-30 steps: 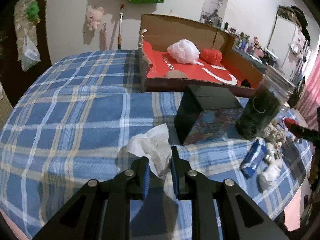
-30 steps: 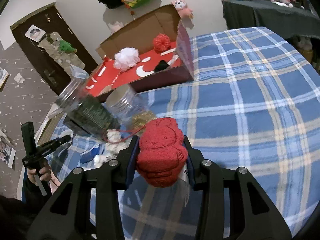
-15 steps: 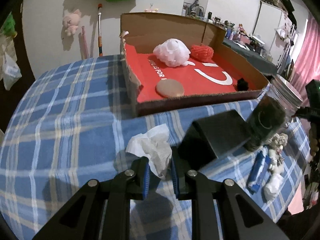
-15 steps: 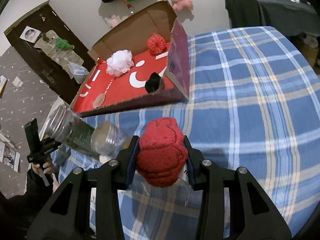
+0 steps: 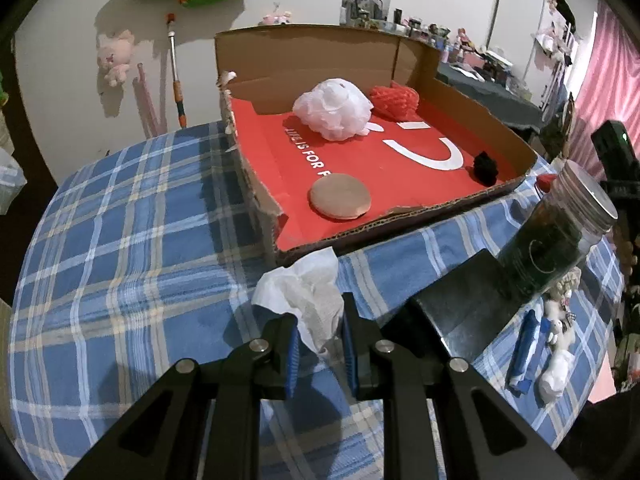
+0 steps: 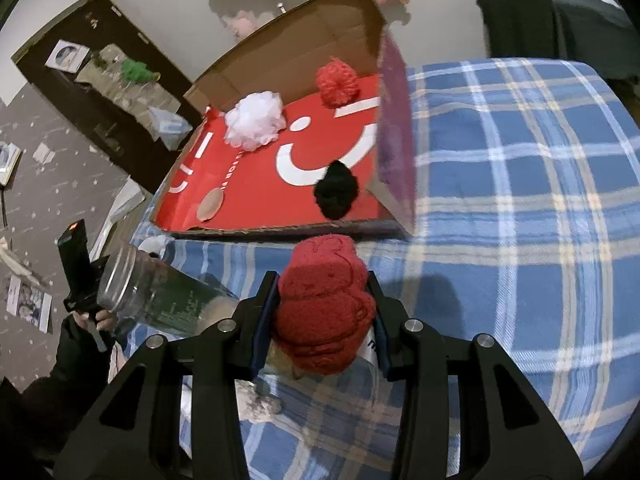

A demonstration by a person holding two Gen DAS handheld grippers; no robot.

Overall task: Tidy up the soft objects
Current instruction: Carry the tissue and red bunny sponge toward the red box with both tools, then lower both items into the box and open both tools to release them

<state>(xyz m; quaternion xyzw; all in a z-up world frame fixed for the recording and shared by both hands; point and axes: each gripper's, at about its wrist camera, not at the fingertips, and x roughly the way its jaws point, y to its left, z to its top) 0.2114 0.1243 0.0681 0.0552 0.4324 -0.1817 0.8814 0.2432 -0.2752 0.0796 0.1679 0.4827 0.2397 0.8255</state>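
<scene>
Above blue plaid worktop point(image 5: 120, 240), near front edge of cardboard box point(image 5: 472, 116): left tongs point(image 5: 318, 342) pinching crumpled white tissue point(image 5: 304, 296); right tongs point(image 6: 324, 312) clamped on red plush sponge point(image 6: 324, 304). White pouf point(image 5: 334, 110), red pom point(image 6: 338, 82), black pom point(image 6: 336, 194), tan disc point(image 5: 340, 200) lie inside box.

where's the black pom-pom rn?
The black pom-pom lies inside the cardboard box, in its near right corner in the right wrist view, on the red liner beside the white curved mark.
</scene>
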